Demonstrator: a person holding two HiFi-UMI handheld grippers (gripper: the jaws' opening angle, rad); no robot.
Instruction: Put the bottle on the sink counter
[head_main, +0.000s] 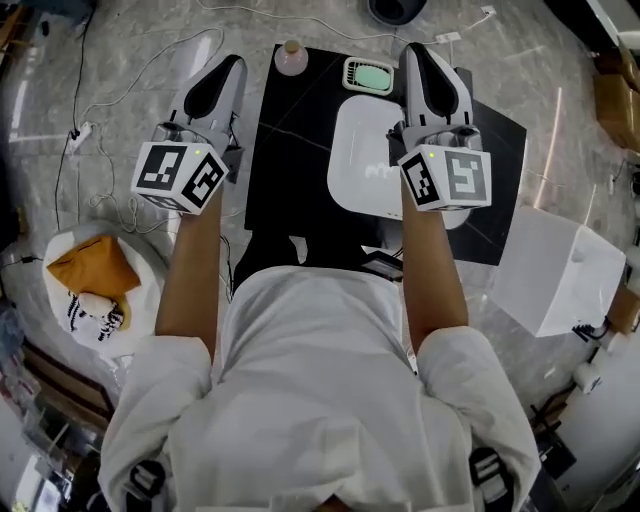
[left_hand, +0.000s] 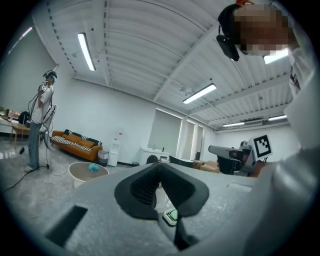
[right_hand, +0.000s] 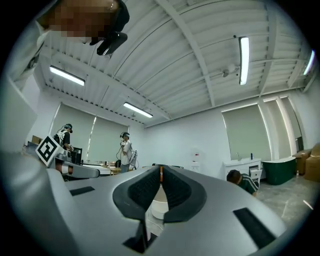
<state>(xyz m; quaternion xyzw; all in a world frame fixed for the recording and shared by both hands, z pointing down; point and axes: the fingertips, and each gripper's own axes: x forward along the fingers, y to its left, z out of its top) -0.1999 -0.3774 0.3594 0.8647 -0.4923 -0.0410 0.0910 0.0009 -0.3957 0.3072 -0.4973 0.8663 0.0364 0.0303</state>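
Black sink counter (head_main: 290, 150) carries a white basin (head_main: 362, 165) on its right half. Left gripper (head_main: 232, 68), at the counter's left edge, and right gripper (head_main: 416, 55), over the basin, both have jaws closed together, empty. The bottle (head_main: 291, 57) stands at the counter's far left edge, clear of both grippers.

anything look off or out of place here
Nothing stands out. The bottle stands upright on the black counter near the soap dish, and nothing is spilled. The left gripper and right gripper are both empty, jaws together. Only loose cables trail across the floor.
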